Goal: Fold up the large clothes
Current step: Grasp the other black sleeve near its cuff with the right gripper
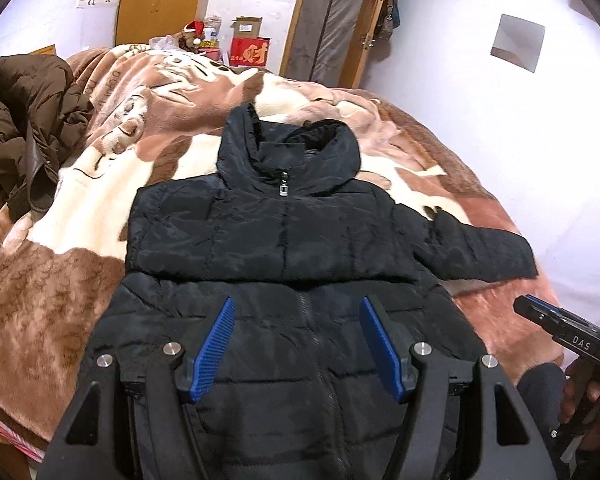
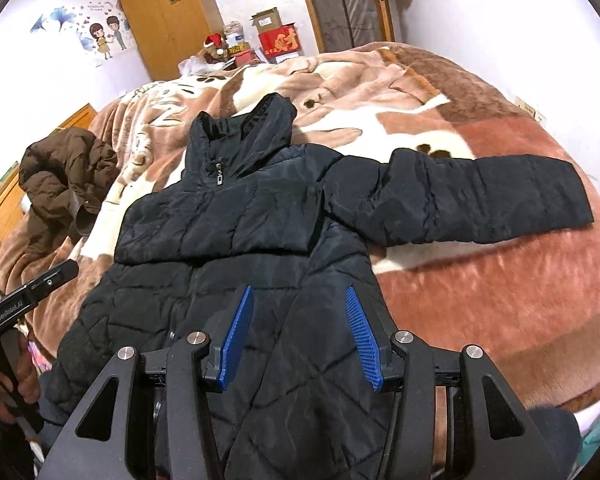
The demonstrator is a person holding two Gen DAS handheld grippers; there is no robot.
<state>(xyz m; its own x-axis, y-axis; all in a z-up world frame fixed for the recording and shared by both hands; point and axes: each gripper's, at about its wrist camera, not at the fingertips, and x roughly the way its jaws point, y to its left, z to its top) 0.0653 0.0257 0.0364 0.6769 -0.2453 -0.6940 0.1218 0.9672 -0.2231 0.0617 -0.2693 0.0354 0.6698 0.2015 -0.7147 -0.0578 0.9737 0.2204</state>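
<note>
A black hooded puffer jacket [image 1: 284, 240] lies front up on the bed, zipped, hood away from me. Its left sleeve is folded across the chest [image 1: 204, 236]; its right sleeve [image 2: 480, 200] lies stretched out to the right. My left gripper [image 1: 298, 316] is open and empty, hovering over the jacket's lower front. My right gripper [image 2: 300, 308] is open and empty over the lower right part of the jacket [image 2: 260, 208]. Each gripper also shows at the edge of the other's view: the right one in the left wrist view [image 1: 556, 320], the left one in the right wrist view [image 2: 32, 292].
A brown and cream plush blanket [image 1: 60, 280] covers the bed. A brown puffer coat [image 1: 16, 128] lies heaped at the far left, also in the right wrist view [image 2: 64, 172]. Boxes [image 1: 250, 50] and a wooden wardrobe [image 2: 168, 20] stand behind the bed.
</note>
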